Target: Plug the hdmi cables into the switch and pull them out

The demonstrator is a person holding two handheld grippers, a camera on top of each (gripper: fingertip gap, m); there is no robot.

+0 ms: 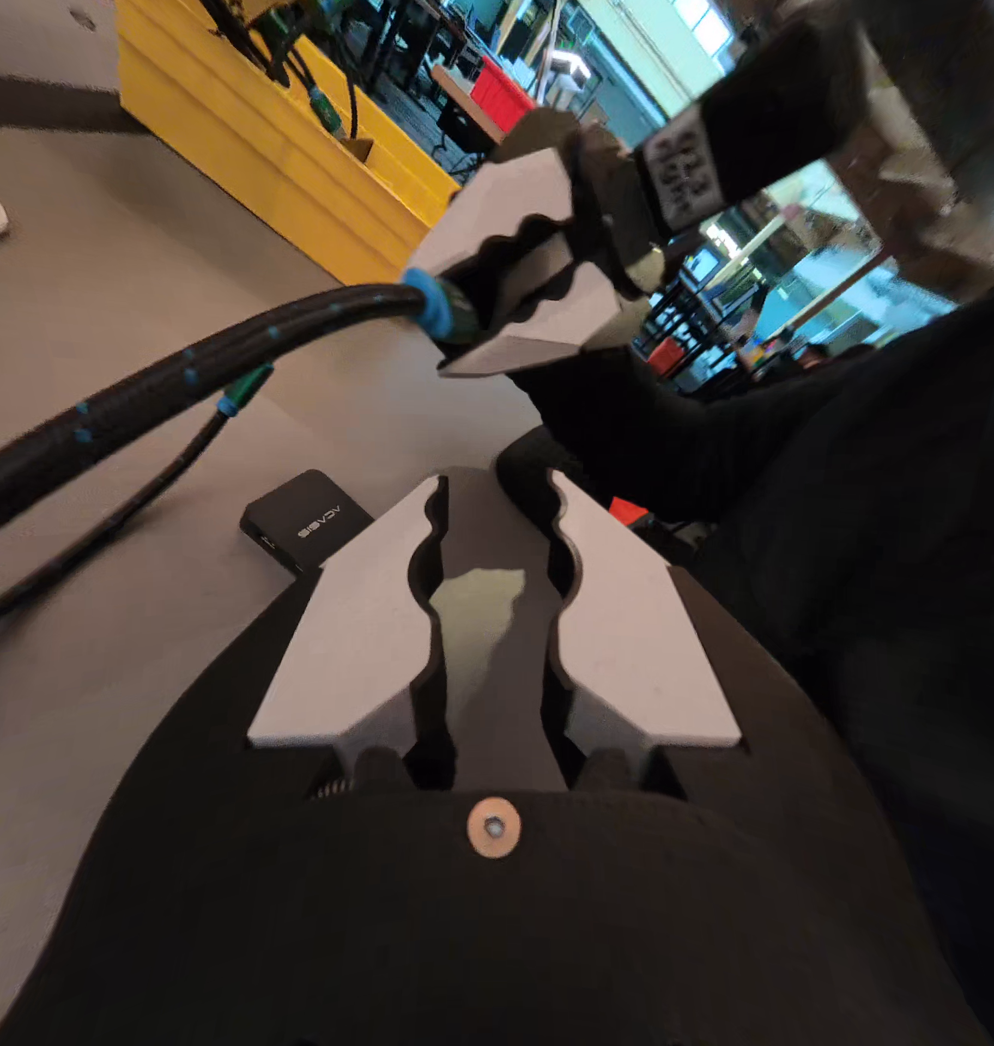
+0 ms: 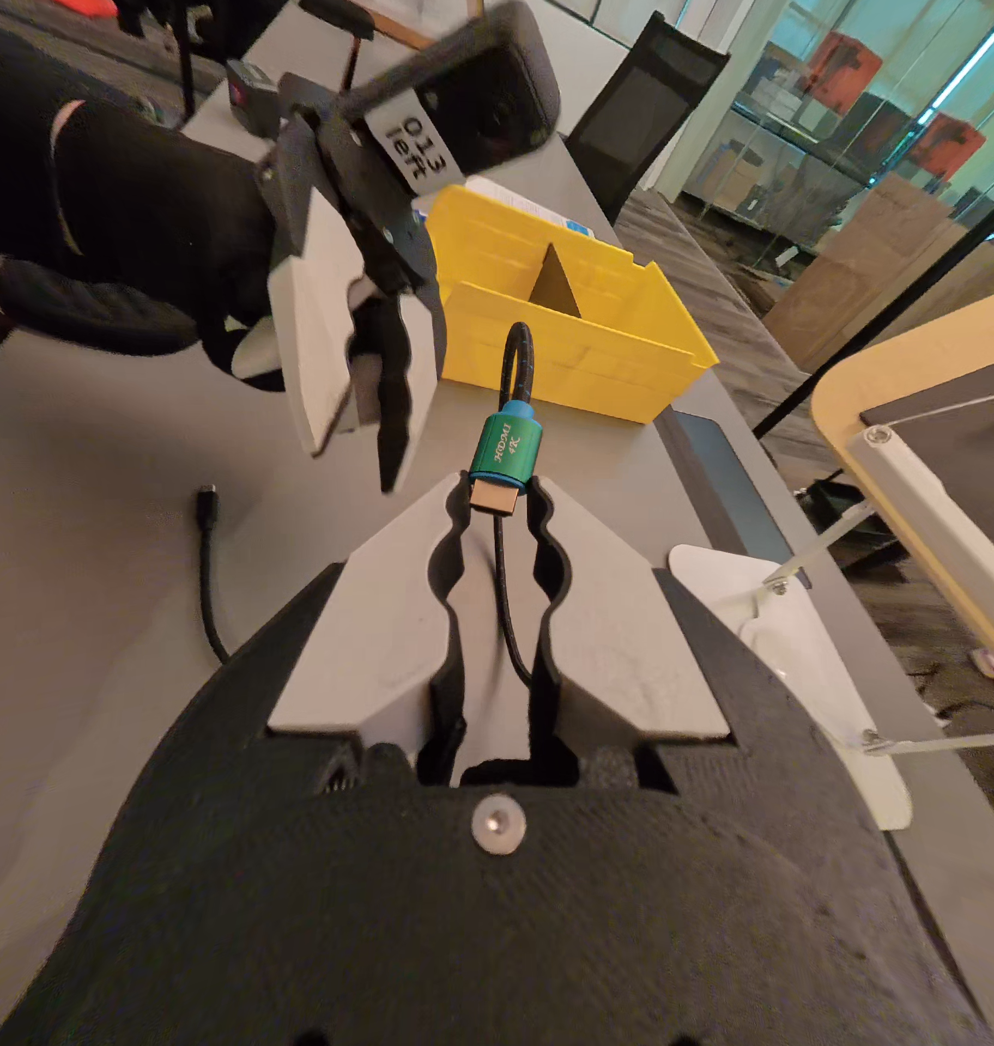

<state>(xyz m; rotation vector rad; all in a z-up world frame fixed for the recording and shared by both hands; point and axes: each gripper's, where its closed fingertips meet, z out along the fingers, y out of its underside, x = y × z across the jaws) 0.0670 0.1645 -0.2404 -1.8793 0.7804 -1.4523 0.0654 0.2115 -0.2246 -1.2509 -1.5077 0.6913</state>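
My right gripper (image 2: 497,487) is shut on a green HDMI plug (image 2: 503,447) with a blue collar, its gold connector pointing back toward the camera. The left wrist view shows this gripper (image 1: 466,322) holding the plug (image 1: 444,311) above the table, with the braided black cable (image 1: 200,368) trailing left. A second green plug (image 1: 245,388) lies on the table. The black switch box (image 1: 308,518) lies flat just left of my left gripper (image 1: 495,487), which is open and empty. The left gripper also shows in the right wrist view (image 2: 359,436), up to the left of the held plug.
A yellow bin (image 1: 268,147) holding more cables stands at the back of the grey table; it also shows in the right wrist view (image 2: 568,339). A thin black cable end (image 2: 206,543) lies on the table. A white stand base (image 2: 766,622) sits near the right edge. There is about 5 centimeters between the tips of the two grippers.
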